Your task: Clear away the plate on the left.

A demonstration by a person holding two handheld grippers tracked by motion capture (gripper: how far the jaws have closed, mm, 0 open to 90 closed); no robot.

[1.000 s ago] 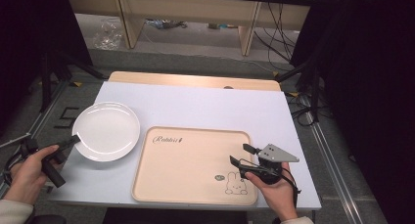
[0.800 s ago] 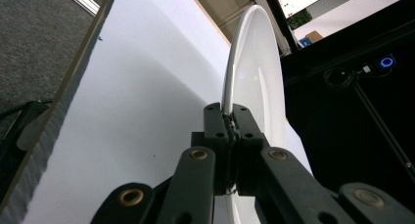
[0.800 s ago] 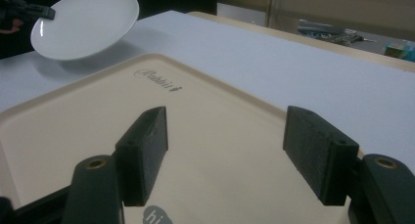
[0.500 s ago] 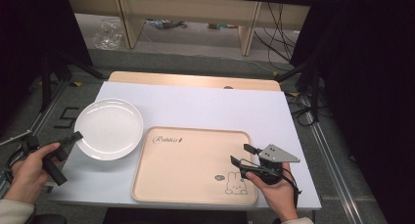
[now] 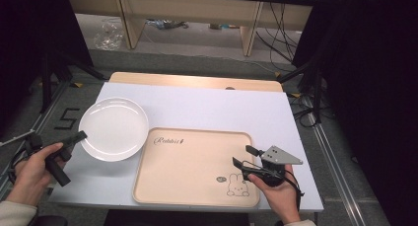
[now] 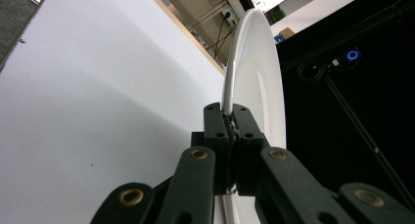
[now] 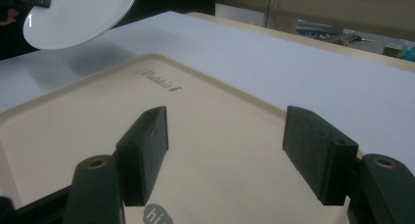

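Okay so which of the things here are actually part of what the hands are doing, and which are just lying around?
In play:
- white plate, lifted off the table, rim pinched by the left gripper
- beige rabbit tray, likely where the plate goes
- right gripper, open, hovering over the tray

Lying about:
- clear plastic bag and cables on the floor beyond the table

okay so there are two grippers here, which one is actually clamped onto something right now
The left gripper: its jaws are shut on the rim of the white plate, lifted off the table. The right gripper hangs open over the beige tray, gripping nothing.
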